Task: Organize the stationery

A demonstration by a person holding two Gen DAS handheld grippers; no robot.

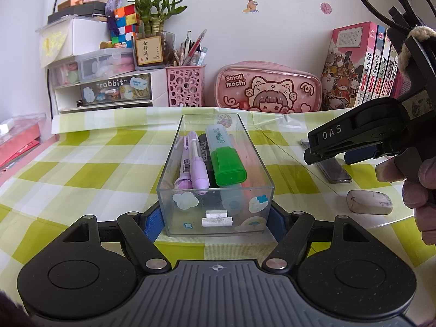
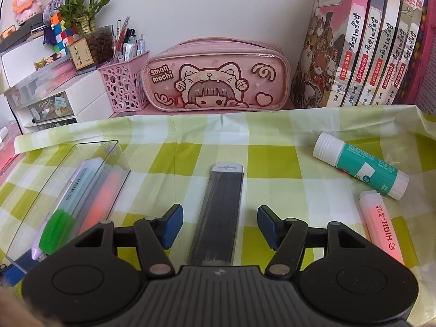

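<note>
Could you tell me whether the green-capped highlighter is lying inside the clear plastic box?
Yes, the green-capped highlighter lies atop pens inside the clear plastic box.

Open checked worktop [image 2: 272, 147] between the clear box [image 2: 117, 158] on the left and the glue stick [image 2: 359, 167] and pink highlighter [image 2: 381, 229] on the right, broken only by the flat grey lead case [image 2: 218, 212] lying lengthwise. Blocked at the back by pencil case [image 2: 215, 79], books [image 2: 362, 43] and pink pen basket [image 2: 122, 87]. Box top open but crowded with pens. Eraser [image 1: 369, 201] lying right of the box.
</note>
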